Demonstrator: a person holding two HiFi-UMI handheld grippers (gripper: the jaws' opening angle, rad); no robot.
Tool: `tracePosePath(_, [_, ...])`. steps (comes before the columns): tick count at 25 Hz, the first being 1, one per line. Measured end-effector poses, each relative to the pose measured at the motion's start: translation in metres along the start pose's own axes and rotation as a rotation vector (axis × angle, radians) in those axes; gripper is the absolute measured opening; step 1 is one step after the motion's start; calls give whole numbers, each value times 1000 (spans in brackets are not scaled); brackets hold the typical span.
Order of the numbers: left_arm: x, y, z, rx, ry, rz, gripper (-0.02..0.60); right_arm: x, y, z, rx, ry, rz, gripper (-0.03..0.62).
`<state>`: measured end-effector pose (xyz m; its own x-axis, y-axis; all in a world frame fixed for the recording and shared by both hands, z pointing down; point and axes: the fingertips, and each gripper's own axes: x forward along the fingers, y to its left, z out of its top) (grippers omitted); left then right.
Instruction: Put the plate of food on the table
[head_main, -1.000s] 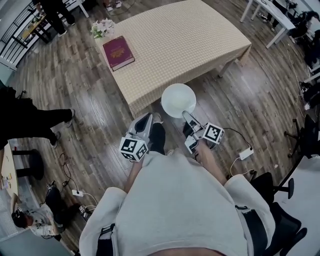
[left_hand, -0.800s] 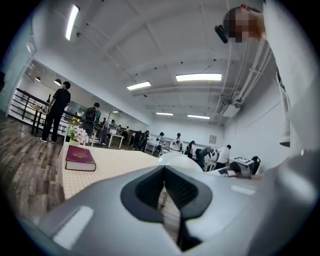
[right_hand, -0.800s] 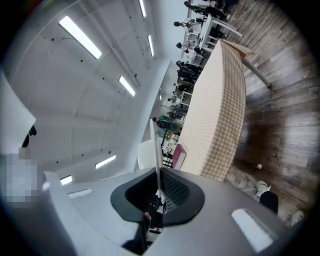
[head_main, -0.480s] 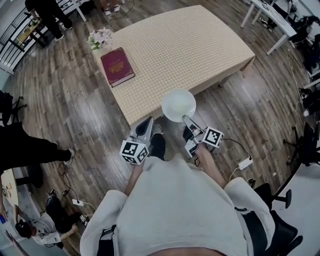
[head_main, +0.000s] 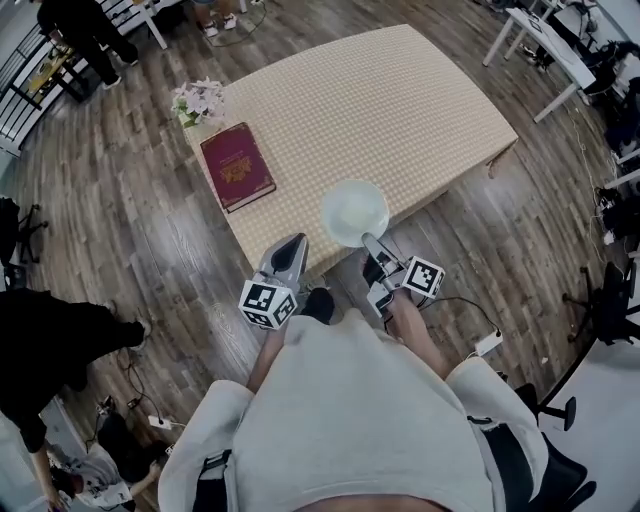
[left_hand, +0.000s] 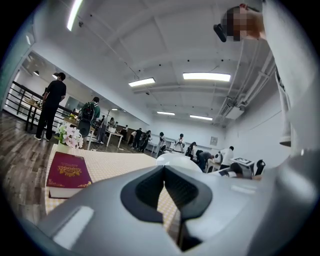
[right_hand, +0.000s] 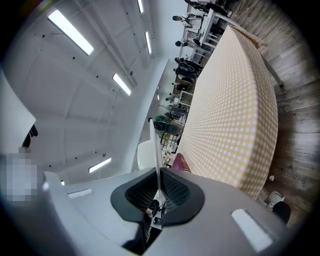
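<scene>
smooth glossy plate (head_main: 354, 212), checked cloth-covered table (head_main: 400, 110), matt wood-plank floor (head_main: 150, 230).

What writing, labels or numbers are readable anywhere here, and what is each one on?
Book: gold print on the red cover, too blurred to read.
Left cube, right cube: black-and-white square patterns, no words.
Nothing else shows readable text.

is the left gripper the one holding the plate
No, the right gripper clamps the rim of the plate; the left gripper holds nothing.
</scene>
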<state>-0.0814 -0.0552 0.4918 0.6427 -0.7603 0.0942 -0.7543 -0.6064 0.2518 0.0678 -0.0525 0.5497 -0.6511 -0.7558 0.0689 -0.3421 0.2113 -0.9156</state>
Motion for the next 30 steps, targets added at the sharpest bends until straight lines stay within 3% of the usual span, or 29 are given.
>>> tracePosePath(14, [80,82,53,19,-30,-60,9,105,14,78,-45,-55,26,14])
tracePosePath(22, [92,89,45,9,-5,-76,8,111,3,82,-26,-62,3,14])
tracePosePath(30, [106,75,38,10,11,-40,8,100,-12,94,3,-41,14,14])
